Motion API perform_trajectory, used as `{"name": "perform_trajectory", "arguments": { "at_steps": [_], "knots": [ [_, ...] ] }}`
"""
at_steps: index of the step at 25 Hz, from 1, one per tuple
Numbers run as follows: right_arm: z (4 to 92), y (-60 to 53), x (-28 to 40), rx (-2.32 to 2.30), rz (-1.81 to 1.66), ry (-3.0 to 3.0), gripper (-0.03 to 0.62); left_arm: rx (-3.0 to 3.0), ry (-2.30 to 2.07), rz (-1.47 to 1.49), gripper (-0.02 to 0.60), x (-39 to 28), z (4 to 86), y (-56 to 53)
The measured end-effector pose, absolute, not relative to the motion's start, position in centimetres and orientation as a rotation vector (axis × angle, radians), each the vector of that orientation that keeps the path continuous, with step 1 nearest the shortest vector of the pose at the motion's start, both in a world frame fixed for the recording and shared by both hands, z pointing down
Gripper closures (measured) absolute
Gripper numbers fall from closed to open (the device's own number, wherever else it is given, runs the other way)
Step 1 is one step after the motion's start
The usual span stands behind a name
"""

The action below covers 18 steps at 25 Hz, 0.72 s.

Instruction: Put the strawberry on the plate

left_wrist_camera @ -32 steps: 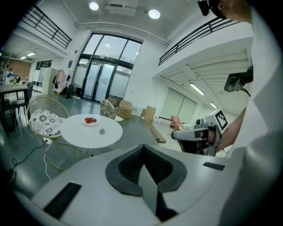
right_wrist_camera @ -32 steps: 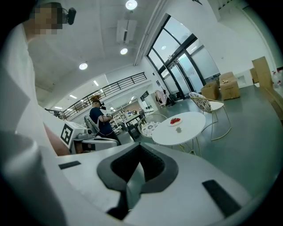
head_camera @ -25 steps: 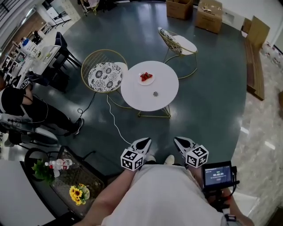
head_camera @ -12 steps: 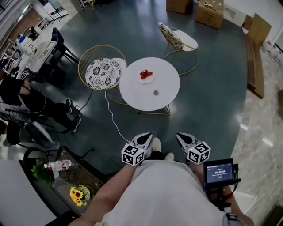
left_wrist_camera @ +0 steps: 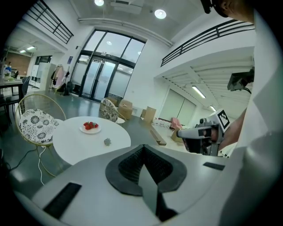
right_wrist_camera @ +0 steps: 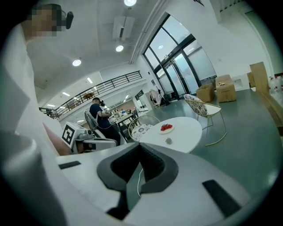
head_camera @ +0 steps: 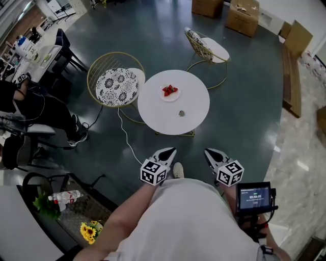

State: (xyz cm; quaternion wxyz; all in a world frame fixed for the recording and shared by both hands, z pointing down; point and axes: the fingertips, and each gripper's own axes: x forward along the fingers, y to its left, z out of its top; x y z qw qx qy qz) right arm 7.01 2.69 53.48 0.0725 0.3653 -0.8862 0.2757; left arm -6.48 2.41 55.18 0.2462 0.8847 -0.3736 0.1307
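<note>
Now: left hand-held gripper (head_camera: 169, 151) and right hand-held gripper (head_camera: 208, 152) both hanging closed, empty, well short of bench (head_camera: 158, 113). Red strawberries (head_camera: 169, 90) already lying on plate (head_camera: 176, 98), far side. Risk: reaching in closed, knocking plate or small grey thing (head_camera: 181, 113) off bench.

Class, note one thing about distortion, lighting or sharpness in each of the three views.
Head view: even light, sharp white table, floor edges curved. Left gripper view: fisheye, black corners, ceiling lamp blown out. Right gripper view: same fisheye, glass wall bright.
</note>
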Motion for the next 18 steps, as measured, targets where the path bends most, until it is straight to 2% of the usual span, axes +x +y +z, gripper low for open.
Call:
{"name": "perform_trajectory", "arguments": {
  "at_steps": [18],
  "knots": [
    [53.9,-3.0,3.0,1.158,0.795,-2.633,0.588,2.435,-1.006,0.372,0.575,-11.7,56.5,-3.7]
  ]
}}
